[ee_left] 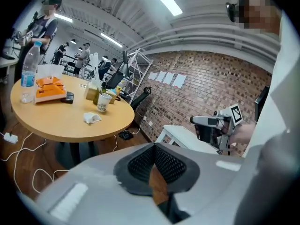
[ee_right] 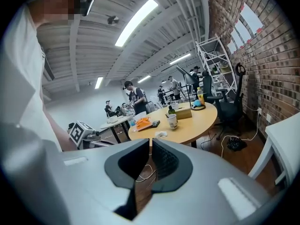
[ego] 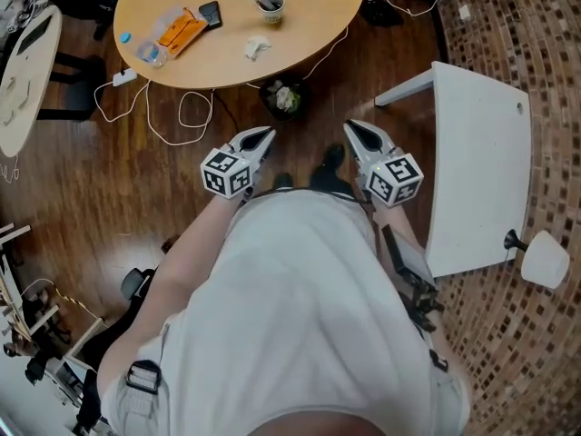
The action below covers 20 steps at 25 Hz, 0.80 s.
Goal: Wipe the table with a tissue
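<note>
Tissue [ego: 257, 47], apparently, on round table [ego: 304, 25]

Long ceiling lights [ee_right: 135, 17] give bright, even light. Both gripper views bend strongly and darken at the corners, and the nearest parts look blurred. The table [ego: 227, 57] is evenly lit, its shadows soft.

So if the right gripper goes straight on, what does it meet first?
Likely the near edge of the round table, by the crumpled tissue; the way there looks free, though depth is unclear.
</note>
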Motion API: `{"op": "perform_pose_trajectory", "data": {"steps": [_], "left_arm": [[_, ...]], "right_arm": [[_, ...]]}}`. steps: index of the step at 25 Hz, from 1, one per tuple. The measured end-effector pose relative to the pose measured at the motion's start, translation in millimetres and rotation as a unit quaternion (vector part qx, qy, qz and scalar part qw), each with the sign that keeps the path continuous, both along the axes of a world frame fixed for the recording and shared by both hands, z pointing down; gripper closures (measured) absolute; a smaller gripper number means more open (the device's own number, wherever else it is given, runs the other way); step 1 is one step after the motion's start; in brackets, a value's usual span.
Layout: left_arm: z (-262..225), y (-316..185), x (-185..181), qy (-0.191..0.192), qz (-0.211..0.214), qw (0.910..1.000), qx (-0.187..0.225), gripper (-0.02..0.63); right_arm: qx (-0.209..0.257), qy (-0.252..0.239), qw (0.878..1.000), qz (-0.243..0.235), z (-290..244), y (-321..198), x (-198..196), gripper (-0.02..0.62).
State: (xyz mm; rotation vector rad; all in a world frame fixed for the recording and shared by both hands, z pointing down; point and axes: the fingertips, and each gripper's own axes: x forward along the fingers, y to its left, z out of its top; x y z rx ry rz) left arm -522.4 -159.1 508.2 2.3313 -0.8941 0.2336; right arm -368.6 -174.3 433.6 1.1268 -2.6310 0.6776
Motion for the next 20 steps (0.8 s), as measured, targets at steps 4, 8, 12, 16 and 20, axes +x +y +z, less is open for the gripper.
{"op": "perform_pose_trajectory", "data": {"steps": [4, 8, 12, 16, 20], "left_arm": [[-0.7, -41.5, 30.7, -0.016, 0.002, 0.9999, -0.003, 0.601], [-9.5, -84.6, 69.2, -0.024, -0.006, 0.9997, 0.006, 0.601], [-11.5, -120.9, 90.6, -0.038, -0.026, 0.9988, 0.015, 0.601], [-7.1, -147.8, 86.7, -0.059, -0.052, 0.9969, 0.01, 0.601], [4.7, -155.3, 77.3, -0.106, -0.061, 0.9925, -0.008, 0.601]], "right_arm": [[-0.002, 0.001, 1.0, -0.029, 3.5, -38.9, 16.6, 0.572], [0.003, 0.004, 0.998, -0.07, 0.4, -70.8, 37.6, 0.572], [0.007, -0.001, 0.995, -0.096, -2.8, -97.8, 60.8, 0.572], [0.007, -0.003, 0.994, -0.109, -0.3, -124.2, 74.6, 0.572], [-0.003, -0.007, 0.994, -0.106, 4.2, -141.4, 83.5, 0.572]]}}
